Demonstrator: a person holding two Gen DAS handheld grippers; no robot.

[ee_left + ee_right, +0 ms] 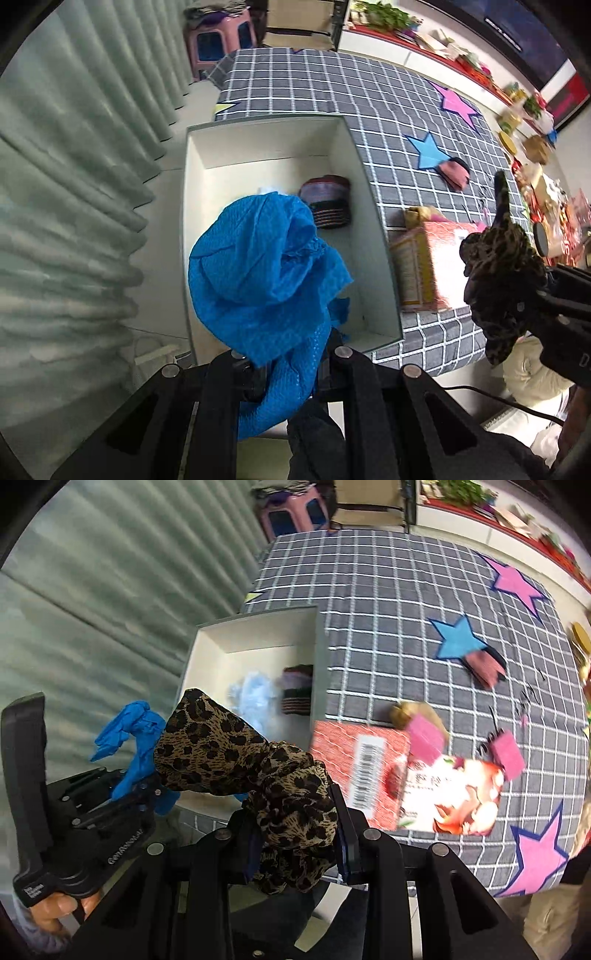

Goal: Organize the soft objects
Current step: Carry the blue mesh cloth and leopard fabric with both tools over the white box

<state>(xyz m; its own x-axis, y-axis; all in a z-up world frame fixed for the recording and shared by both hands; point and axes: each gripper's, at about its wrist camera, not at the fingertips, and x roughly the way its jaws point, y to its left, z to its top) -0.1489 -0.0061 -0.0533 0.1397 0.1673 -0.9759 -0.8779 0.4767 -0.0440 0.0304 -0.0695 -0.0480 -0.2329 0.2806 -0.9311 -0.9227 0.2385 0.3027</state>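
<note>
My left gripper (288,363) is shut on a bright blue mesh cloth (266,273) and holds it above the near end of an open white box (354,155). The box holds a folded striped dark cloth (327,201) and a pale blue cloth (255,698). My right gripper (299,838) is shut on a leopard-print scarf (236,749), held above the table's near edge to the right of the box. The left gripper with the blue cloth (129,734) also shows in the right wrist view. A folded pink and black cloth (456,173) lies on the checked tablecloth (369,92).
A red printed carton (406,782) lies just right of the box, with pink blocks (424,734) and a tan item by it. Green curtains (74,184) hang on the left. A pink stool (221,37) stands beyond the table. Cluttered shelves (535,122) line the right.
</note>
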